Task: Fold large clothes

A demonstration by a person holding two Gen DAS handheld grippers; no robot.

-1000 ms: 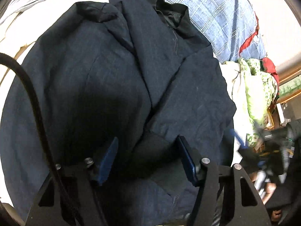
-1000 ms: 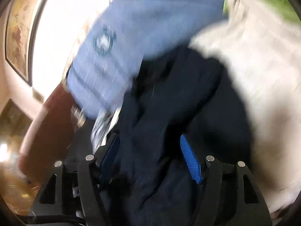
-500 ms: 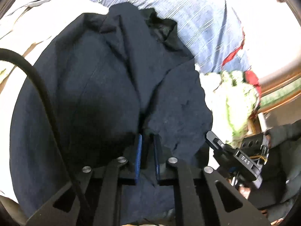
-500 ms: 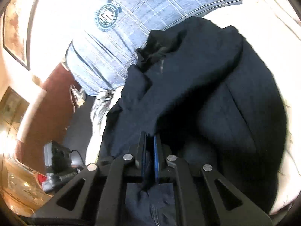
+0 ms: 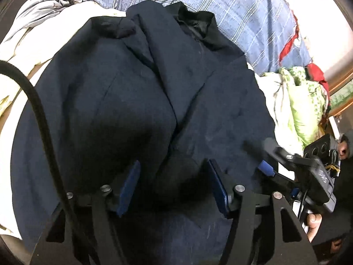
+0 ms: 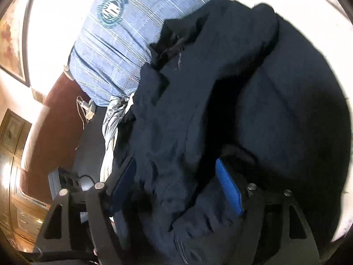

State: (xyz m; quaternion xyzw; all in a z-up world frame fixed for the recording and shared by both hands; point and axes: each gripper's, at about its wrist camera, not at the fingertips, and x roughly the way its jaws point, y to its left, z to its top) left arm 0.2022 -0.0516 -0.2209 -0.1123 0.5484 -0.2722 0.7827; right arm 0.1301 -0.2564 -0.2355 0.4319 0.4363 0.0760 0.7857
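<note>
A large dark navy jacket (image 5: pixel 136 101) lies spread on a white bed sheet, collar at the far end, front panels overlapping down the middle. It also fills the right wrist view (image 6: pixel 253 114). My left gripper (image 5: pixel 174 183) is open just above the jacket's near hem, blue pads on either side of a dark fold. My right gripper (image 6: pixel 176 183) is open over bunched fabric at the jacket's near edge. The right gripper also shows in the left wrist view (image 5: pixel 286 167), at the jacket's right edge.
A blue checked pillow (image 5: pixel 231 6) lies beyond the collar, also in the right wrist view (image 6: pixel 123 33). A pile of green, white and red clothes (image 5: pixel 302 101) sits to the right. Grey cloth (image 5: pixel 44 2) lies far left. A black cable (image 5: pixel 37 110) crosses the left wrist view.
Both grippers were shut on jacket fabric half a second ago and are now open, the fabric let go. A second ago both were open.
</note>
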